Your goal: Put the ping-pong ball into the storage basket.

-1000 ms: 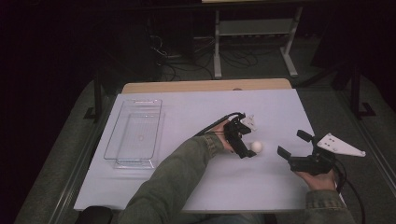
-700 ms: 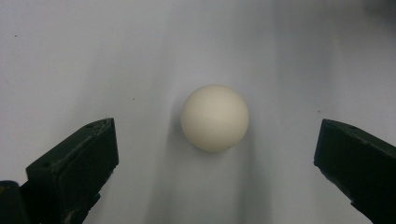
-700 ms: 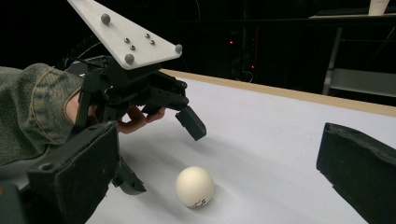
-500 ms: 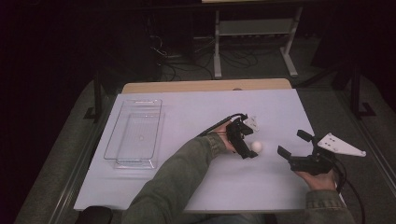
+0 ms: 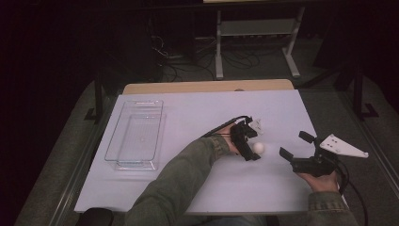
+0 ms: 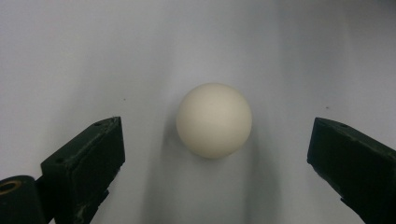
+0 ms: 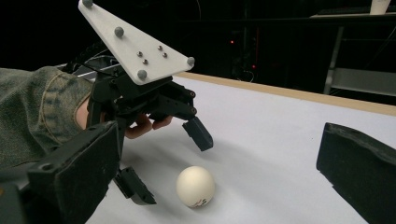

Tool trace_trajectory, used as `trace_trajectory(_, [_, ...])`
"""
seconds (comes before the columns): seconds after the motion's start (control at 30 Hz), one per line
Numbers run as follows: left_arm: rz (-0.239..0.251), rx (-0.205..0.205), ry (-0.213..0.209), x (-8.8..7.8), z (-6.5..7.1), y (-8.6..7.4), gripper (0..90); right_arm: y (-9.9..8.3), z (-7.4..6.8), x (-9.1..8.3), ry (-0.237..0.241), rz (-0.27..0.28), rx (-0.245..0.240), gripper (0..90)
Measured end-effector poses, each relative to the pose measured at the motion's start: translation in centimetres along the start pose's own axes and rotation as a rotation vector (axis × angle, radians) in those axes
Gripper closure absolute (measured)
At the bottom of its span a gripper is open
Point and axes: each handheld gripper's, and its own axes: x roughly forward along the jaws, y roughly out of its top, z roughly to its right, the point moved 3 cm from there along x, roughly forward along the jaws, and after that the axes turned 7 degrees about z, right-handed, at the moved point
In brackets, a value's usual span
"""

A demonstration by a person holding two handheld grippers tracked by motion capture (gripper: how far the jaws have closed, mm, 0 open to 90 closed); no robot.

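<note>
Evidently set for a pick, the left gripper [image 5: 251, 147] straddles the ball [image 5: 258, 148] on the surface [image 5: 197, 117], its wide jaws just starting to close, not touching. The right gripper [image 5: 295, 150] waits nearby, jaws wide and empty.

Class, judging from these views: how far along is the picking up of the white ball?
Done: the left gripper is lined up around the white ball. In hand: its jaws have just been closing, yet gaps remain on both sides. Left: gripping and lifting; the ball rests on the table. The right gripper waits open.
</note>
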Motion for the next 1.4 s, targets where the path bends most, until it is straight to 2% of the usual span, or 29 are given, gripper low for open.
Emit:
trace_trajectory(0.23, [-0.004, 0.009, 0.008, 0.2, -0.1, 0.2, 7.0, 0.0, 0.0, -0.1, -0.002, 0.002, 0.001, 0.0])
trace_trajectory(0.57, [-0.020, 0.019, 0.019, 0.5, -0.1, 0.1, 18.2, 0.0, 0.0, 0.0, 0.004, -0.004, 0.005, 0.0])
trace_trajectory(0.77, [-0.027, 0.038, 0.007, 0.8, 0.0, 0.3, 27.3, 0.0, 0.0, 0.0, 0.005, -0.004, 0.002, 0.0])
trace_trajectory(1.2, [-0.032, 0.045, 0.009, 1.1, -0.1, 0.5, 35.2, 0.0, 0.0, 0.0, 0.001, 0.001, 0.001, 0.0])
trace_trajectory(1.4, [-0.030, 0.053, 0.006, 1.2, -0.1, 0.5, 44.9, 0.0, 0.0, 0.0, 0.006, -0.004, 0.003, 0.0])
